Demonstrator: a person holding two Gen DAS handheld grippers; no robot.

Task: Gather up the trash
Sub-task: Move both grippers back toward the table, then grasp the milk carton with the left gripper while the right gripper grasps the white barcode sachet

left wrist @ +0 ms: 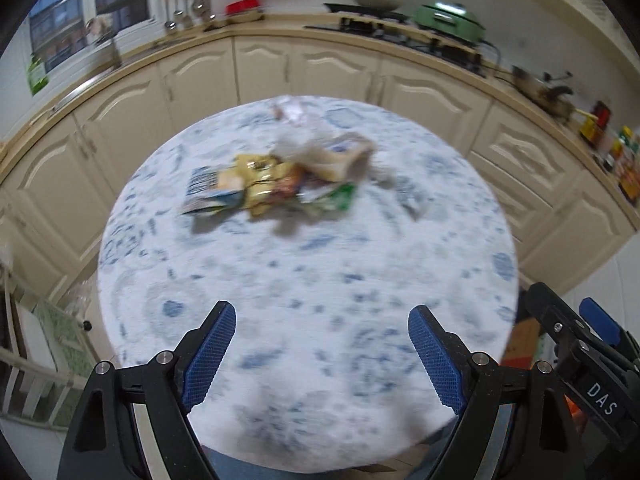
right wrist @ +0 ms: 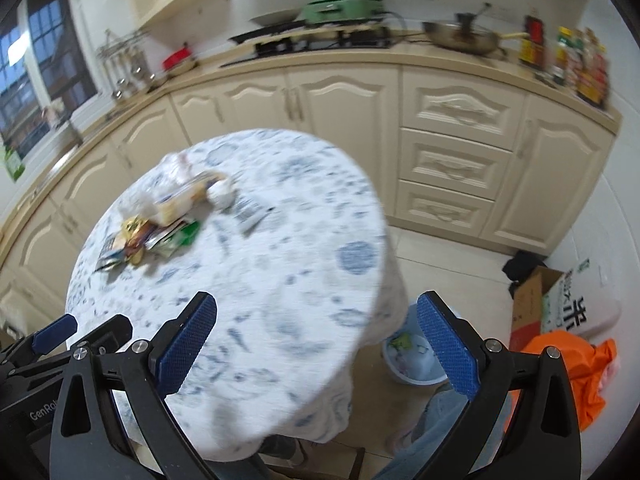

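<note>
A heap of trash [left wrist: 276, 178] lies on the far half of a round table [left wrist: 304, 280] with a blue-patterned white cloth: yellow, green and blue snack wrappers and crumpled pale bags. It also shows in the right wrist view [right wrist: 160, 216]. My left gripper [left wrist: 320, 320] is open and empty above the table's near part, well short of the heap. My right gripper [right wrist: 316, 312] is open and empty over the table's right front edge [right wrist: 360, 304]. A light blue bin [right wrist: 412, 360] with some trash in it stands on the floor under that edge.
Cream kitchen cabinets [left wrist: 320, 68] curve behind the table, with a stove, a green pot [right wrist: 340, 4] and a pan on the counter. A cardboard box [right wrist: 536, 304] and orange cloth [right wrist: 576, 368] lie on the floor at the right. The right gripper shows at the left view's edge [left wrist: 580, 344].
</note>
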